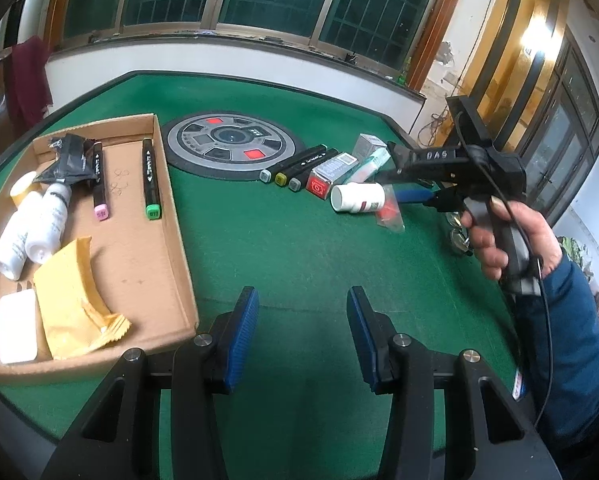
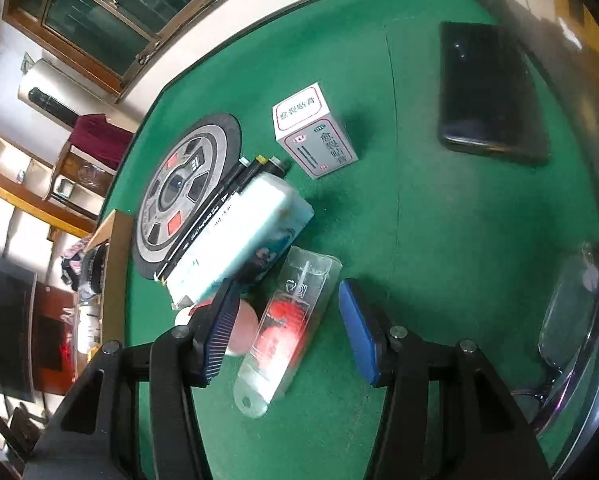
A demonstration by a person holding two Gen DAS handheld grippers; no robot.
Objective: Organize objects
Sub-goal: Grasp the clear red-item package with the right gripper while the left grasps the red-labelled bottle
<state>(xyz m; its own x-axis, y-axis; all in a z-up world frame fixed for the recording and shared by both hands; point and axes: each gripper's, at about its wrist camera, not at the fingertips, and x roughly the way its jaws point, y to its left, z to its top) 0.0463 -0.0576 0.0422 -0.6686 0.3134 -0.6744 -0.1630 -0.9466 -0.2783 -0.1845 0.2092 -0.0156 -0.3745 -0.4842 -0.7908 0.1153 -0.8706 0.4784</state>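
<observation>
A: Where do things stand?

B: The cardboard tray (image 1: 171, 216) sits on the green counter (image 1: 283, 248), already holding two white bottles (image 1: 31, 228), a pink-capped marker (image 1: 99, 184), a green-capped marker (image 1: 150, 178), a yellow packet (image 1: 73, 300) and a white bar (image 1: 17, 328). Away from the tray, past the round grey panel (image 1: 235, 146), the unsorted pile waits: three markers (image 1: 299, 166), a red box (image 1: 319, 186), a white jar (image 1: 357, 197) on its side, and a clear packet with something red inside (image 2: 283, 328).

A: And the grippers?

B: The left gripper (image 1: 302, 336) hovers near the tray's closest corner, jaws part open with nothing between them. The right gripper (image 2: 283, 332) points down at that clear packet, jaws moderately wide and straddling it; the pads do not appear to press on it.

A: What could go wrong?

B: The packet lies flat and looks slippery, so the pads may skid over it instead of lifting it. One pad (image 2: 219, 332) sits right against the white jar, and I judge closing could nudge the jar and roll it away from the tray. The pale blue carton (image 2: 239, 240) leans on the markers just beyond, so a bump might topple it. There is also a black phone (image 2: 491, 92) and a white medicine box (image 2: 315, 132) farther off, well clear
</observation>
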